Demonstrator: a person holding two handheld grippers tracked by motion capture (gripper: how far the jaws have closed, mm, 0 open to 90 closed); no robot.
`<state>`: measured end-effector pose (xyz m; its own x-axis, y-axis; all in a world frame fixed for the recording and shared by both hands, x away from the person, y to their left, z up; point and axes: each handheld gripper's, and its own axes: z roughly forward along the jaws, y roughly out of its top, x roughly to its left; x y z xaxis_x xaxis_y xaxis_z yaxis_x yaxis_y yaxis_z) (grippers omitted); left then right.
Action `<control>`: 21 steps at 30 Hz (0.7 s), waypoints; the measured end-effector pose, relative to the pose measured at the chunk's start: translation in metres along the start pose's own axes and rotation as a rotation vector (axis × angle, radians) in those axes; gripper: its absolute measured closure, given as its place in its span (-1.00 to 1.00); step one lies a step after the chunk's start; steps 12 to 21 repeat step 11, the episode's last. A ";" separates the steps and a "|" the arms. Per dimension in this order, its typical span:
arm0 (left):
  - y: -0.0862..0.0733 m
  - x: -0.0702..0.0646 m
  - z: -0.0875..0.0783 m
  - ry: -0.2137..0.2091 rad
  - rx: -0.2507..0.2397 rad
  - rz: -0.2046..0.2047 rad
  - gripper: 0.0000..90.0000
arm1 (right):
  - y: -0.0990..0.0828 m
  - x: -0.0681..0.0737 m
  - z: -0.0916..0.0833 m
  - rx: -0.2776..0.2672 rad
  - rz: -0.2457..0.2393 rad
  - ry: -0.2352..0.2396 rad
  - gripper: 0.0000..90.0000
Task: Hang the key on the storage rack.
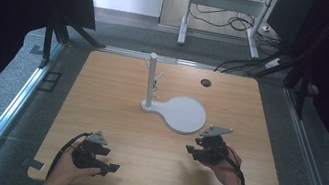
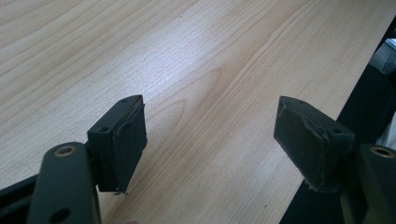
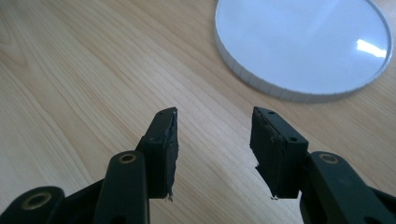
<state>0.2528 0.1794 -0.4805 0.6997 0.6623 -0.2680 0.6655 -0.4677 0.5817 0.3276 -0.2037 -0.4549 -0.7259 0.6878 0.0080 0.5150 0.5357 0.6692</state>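
A: Looking down from the high view, what did you see on the table?

B: A white stand stood near the middle, toward the far side: a round disc with a post rising at its left end. The right gripper sat just near of the disc, close to its rim but apart from it. The left gripper was well away, by the near left edge, its jaws pointing right.

A: Was either holding anything?

B: No. A hand gripped each tool from below, and nothing lay between the jaws.

A: And the left gripper view?

B: Its two black jaws stood wide apart over bare wood, with the table's edge running up the right side. The pads looked worn and touched nothing.

A: The right gripper view?

B: Its jaws stood apart too, though narrower than the left pair, with only wood grain between them. The disc lay just ahead and to the right, flat on the table, its ribbed rim facing the jaws. The post was out of that frame.
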 end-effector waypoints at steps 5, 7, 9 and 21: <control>0.001 0.000 -0.001 0.006 0.000 0.002 -0.43 | -0.011 -0.005 0.001 -0.008 0.035 0.005 0.11; 0.001 -0.001 -0.001 0.002 0.000 0.006 -0.43 | -0.013 -0.006 0.000 -0.009 0.040 0.007 0.10; 0.001 -0.002 -0.001 -0.006 -0.005 0.010 -0.43 | -0.017 -0.008 0.001 0.001 0.067 0.029 0.07; 0.001 -0.001 -0.001 -0.008 -0.005 0.011 -0.43 | -0.020 -0.010 0.003 0.015 0.083 0.034 0.06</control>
